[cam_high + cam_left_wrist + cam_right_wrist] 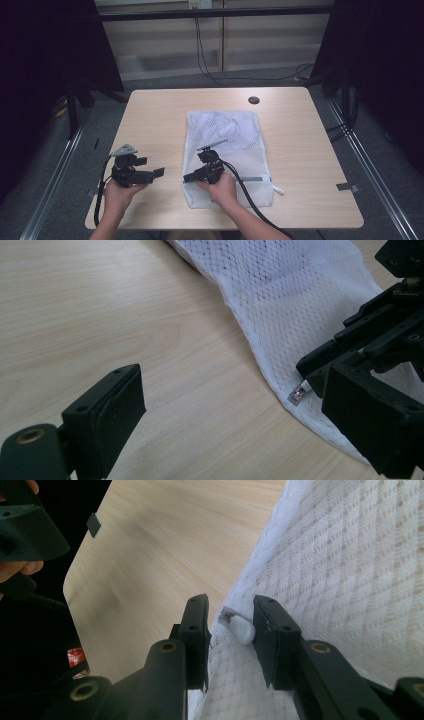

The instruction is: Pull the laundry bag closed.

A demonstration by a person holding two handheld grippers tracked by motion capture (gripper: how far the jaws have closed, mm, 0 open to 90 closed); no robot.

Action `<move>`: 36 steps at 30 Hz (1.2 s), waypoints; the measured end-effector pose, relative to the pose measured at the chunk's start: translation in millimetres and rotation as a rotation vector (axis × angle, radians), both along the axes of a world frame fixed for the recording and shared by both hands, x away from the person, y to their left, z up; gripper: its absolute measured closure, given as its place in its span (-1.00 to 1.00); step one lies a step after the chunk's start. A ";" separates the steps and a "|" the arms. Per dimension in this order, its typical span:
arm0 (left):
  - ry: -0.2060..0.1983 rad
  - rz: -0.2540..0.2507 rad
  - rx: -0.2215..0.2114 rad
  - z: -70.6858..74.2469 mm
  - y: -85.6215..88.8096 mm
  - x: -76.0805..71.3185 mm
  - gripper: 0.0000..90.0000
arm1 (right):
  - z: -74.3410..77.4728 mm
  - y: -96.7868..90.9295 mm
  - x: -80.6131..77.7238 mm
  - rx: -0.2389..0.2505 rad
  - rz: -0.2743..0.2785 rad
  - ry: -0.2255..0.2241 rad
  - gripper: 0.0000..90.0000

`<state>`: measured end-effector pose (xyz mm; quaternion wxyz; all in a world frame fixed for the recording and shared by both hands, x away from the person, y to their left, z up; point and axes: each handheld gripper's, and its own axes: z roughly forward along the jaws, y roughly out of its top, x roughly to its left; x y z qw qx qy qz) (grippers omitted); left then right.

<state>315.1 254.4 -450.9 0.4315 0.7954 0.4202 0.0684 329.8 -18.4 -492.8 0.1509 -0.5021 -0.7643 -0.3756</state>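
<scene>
Seen from above, with the white mesh laundry bag [227,155] as landmark. I hold the left gripper [159,173] over bare table [155,120] just left of the bag's near-left corner, well clear of the fabric. In the left gripper view its jaws stand wide apart with only wood grain between them, so I read this tool as released and carrying nothing. The bag lies flat at the middle of the table, its long sides running away from me, and a pale garment shows faintly through the mesh at its far end. My right gripper [189,177] rests on the bag's near-left corner, turned so that its jaws point left toward the other tool. In the right gripper view the jaws stand partly closed astride the bag's left edge, with the white zipper pull [242,629] between them. The pull lies against the right-hand pad, while a gap remains at the left-hand pad; I cannot tell whether it is truly clamped, and I read it as not yet pinched. The same metal slider end [299,393] shows at the hem in the left gripper view. A dark round cable hole [254,100] sits in the table beyond the bag's far-right corner.
</scene>
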 end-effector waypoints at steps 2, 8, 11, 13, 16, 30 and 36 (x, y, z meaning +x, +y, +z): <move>0.002 -0.001 -0.001 -0.3 -0.5 -0.1 -0.78 | -0.7 0.9 0.8 -0.008 -0.006 0.009 0.55; 0.003 0.000 -0.001 -0.7 0.7 0.4 -0.78 | -3.5 5.2 1.9 -0.016 0.010 -0.003 0.73; 0.004 0.001 0.000 -0.8 1.0 0.3 -0.78 | -3.1 7.1 1.8 -0.020 0.014 -0.004 0.76; 0.007 0.002 -0.001 -0.5 1.3 0.2 -0.78 | -2.8 8.5 1.5 -0.039 0.016 -0.011 0.87; 0.008 0.001 -0.010 -0.2 1.5 0.1 -0.78 | -3.0 7.8 2.1 -0.042 0.022 -0.009 0.90; 0.043 -0.031 -0.069 -0.8 -6.2 -1.4 -0.79 | 13.2 -8.2 4.7 0.036 -0.008 -0.006 0.92; 0.061 -0.053 -0.064 -2.7 -11.7 -2.0 -0.79 | 21.2 -15.5 4.8 0.054 -0.029 -0.004 0.92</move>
